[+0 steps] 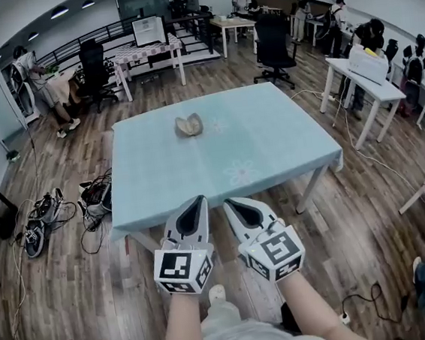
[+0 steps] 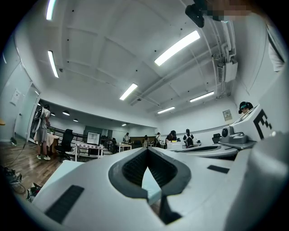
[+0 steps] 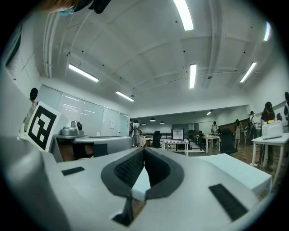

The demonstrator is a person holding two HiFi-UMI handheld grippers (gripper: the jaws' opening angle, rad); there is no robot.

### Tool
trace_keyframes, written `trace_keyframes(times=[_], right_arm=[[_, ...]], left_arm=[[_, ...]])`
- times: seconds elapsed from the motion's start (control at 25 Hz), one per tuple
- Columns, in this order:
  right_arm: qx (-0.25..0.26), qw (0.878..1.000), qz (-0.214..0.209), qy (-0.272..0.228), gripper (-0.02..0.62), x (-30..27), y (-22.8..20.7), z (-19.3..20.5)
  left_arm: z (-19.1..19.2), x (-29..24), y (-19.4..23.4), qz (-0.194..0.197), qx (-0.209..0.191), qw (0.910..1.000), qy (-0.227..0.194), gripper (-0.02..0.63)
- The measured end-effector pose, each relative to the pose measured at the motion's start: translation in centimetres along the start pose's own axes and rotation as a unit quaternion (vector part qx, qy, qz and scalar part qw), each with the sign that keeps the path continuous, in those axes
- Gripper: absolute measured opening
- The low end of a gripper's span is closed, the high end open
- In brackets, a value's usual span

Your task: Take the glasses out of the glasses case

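**Not at the case yet: the reach comes first**

My left hand-held gripper [image 1: 198, 200] hangs over the near edge of the worktop [image 1: 270, 144]. Its jaws are pressed together at the tips with nothing between them. Its own view shows only a sliver of pale worktop through the gap behind the tips. The glasses case [image 1: 189, 125] lies at 12 o'clock from it, well apart, toward the far side of the worktop. My right hand-held gripper [image 1: 229, 202] sits just beside the left one, at its 3 o'clock, and its jaws are likewise closed on nothing.

I judge the task has not begun, since neither tool is near the case. The next move calls for carrying both forward toward 12 o'clock and spreading the jaws. One would then steady the case while the other draws the glasses out.

The case is small in the head view. It reads as a rounded tan shell, perhaps hinged open, but I cannot tell whether the lid is up or whether glasses lie inside. Neither gripper view shows it.
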State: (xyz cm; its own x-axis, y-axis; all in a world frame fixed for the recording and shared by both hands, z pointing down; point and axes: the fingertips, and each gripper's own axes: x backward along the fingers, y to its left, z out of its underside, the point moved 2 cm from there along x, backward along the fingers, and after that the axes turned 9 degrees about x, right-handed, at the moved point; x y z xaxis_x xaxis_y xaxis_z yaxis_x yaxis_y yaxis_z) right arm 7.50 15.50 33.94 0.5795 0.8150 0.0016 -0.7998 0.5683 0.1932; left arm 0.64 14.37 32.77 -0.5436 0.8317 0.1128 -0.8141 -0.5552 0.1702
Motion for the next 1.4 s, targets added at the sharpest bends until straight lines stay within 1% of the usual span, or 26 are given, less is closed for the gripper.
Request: trace_keyframes(times=[0.32, 0.56, 0.76, 1.12, 1.4], right_arm=[[-0.006, 1.000, 0.018, 0.012, 0.008, -5.4, -1.4, 0.5], [-0.001, 0.999, 0.032, 0.023, 0.008, -9.3, -2.2, 0.8], [0.006, 0.999, 0.038, 0.025, 0.008, -12.0, -2.5, 0.9], [0.009, 0.998, 0.050, 0.032, 0.008, -15.4, -3.5, 1.7], [0.008, 0.998, 0.052, 0.041, 0.008, -16.6, -4.0, 2.5]], left_arm=[[-0.7, -3.9, 4.9, 0.020, 0.011, 0.9997, 0.005, 0.008], [-1.0, -6.5, 7.9, 0.045, 0.011, 0.9989, 0.012, 0.008], [-1.2, -8.1, 10.2, 0.055, 0.013, 0.9983, 0.010, 0.008], [-0.7, -10.3, 13.5, 0.059, 0.023, 0.9980, 0.010, 0.008], [0.0, -11.0, 15.0, 0.053, 0.036, 0.9979, 0.013, 0.008]])
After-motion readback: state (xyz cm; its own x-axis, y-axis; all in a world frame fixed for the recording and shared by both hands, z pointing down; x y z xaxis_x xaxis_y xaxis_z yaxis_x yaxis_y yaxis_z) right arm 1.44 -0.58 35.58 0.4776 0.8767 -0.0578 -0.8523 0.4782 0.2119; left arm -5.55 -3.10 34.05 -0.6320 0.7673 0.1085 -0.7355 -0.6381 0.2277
